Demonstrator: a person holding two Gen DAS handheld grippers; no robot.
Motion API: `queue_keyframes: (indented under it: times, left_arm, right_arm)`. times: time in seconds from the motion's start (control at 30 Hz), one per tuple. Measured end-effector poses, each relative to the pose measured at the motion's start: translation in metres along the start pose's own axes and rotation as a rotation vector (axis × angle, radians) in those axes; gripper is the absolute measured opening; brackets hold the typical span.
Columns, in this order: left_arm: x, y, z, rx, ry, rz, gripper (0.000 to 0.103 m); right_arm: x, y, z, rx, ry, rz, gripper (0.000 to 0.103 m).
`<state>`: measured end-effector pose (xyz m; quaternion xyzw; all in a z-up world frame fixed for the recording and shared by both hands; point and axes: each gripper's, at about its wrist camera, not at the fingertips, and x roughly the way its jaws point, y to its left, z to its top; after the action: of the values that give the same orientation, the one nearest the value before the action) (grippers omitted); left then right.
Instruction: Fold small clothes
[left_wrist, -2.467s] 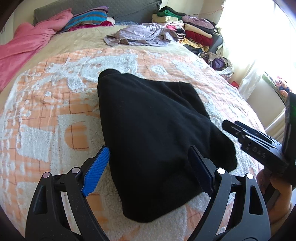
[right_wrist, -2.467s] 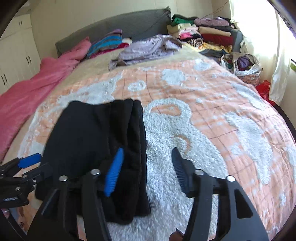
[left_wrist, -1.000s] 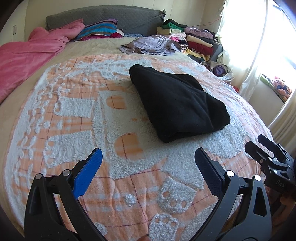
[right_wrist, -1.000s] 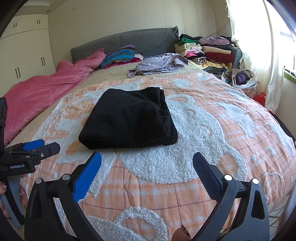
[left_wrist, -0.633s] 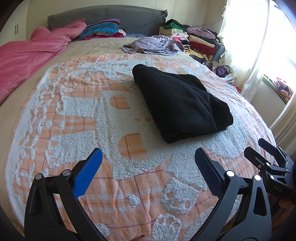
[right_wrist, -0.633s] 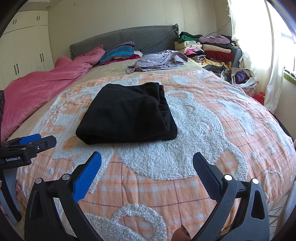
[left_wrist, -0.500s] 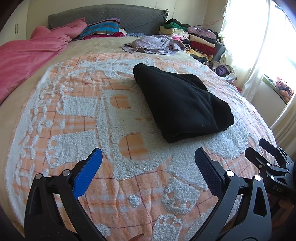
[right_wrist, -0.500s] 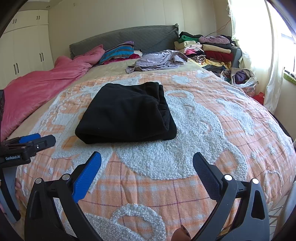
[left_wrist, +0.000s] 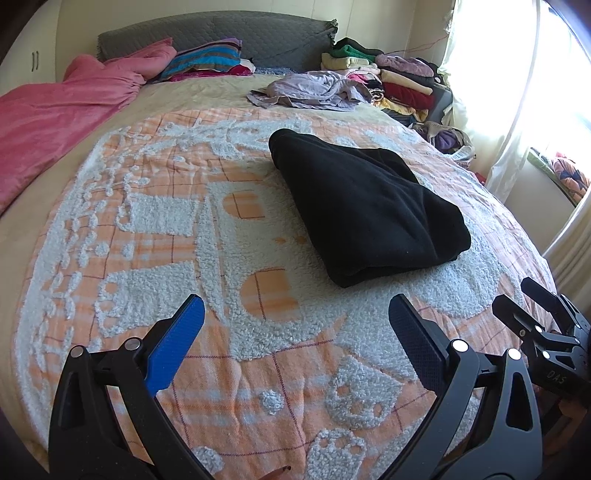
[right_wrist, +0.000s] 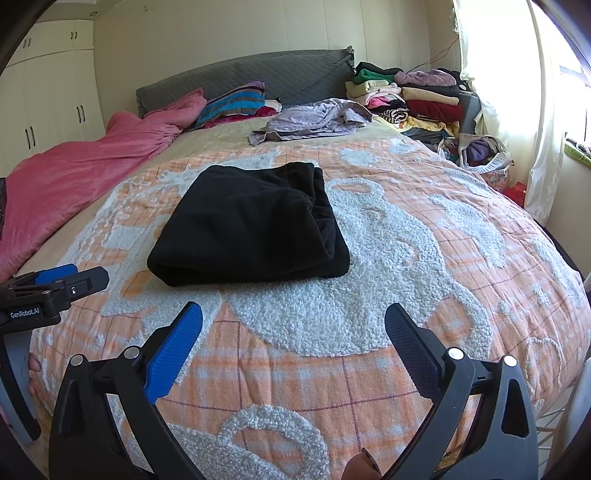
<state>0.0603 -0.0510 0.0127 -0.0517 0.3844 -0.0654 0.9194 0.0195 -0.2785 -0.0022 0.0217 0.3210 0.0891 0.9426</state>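
Note:
A black garment (left_wrist: 365, 208) (right_wrist: 255, 225) lies folded into a thick rectangle on the orange and white bedspread (left_wrist: 184, 236) (right_wrist: 406, 258). My left gripper (left_wrist: 295, 314) hangs open near the foot of the bed, well short of the garment, nothing between its blue pads. My right gripper (right_wrist: 293, 314) is open too, pulled back from the garment's near edge. Each gripper shows in the other's view: the right gripper (left_wrist: 532, 306) at the right edge, the left gripper (right_wrist: 74, 277) at the left edge.
A lilac heap of loose clothes (left_wrist: 314, 90) (right_wrist: 314, 120) lies near the headboard. Stacked folded clothes (right_wrist: 410, 99) stand at the far right corner, with a bag of laundry (right_wrist: 476, 151) below. A pink blanket (left_wrist: 55, 118) covers the left side. Curtains (left_wrist: 509, 92) hang on the right.
Both grippers have backed away from the black garment toward the foot of the bed, and it now lies alone. In the last half second there is only slight drift.

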Motion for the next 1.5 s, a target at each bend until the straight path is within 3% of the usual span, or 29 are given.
queue_keyframes:
  times: [1.5]
  left_arm:
    - [-0.0015,0.0032,-0.004,0.009,0.017,0.032,0.093]
  right_arm:
    - [-0.0016,-0.0011,-0.0018,0.004,0.002,-0.005,0.098]
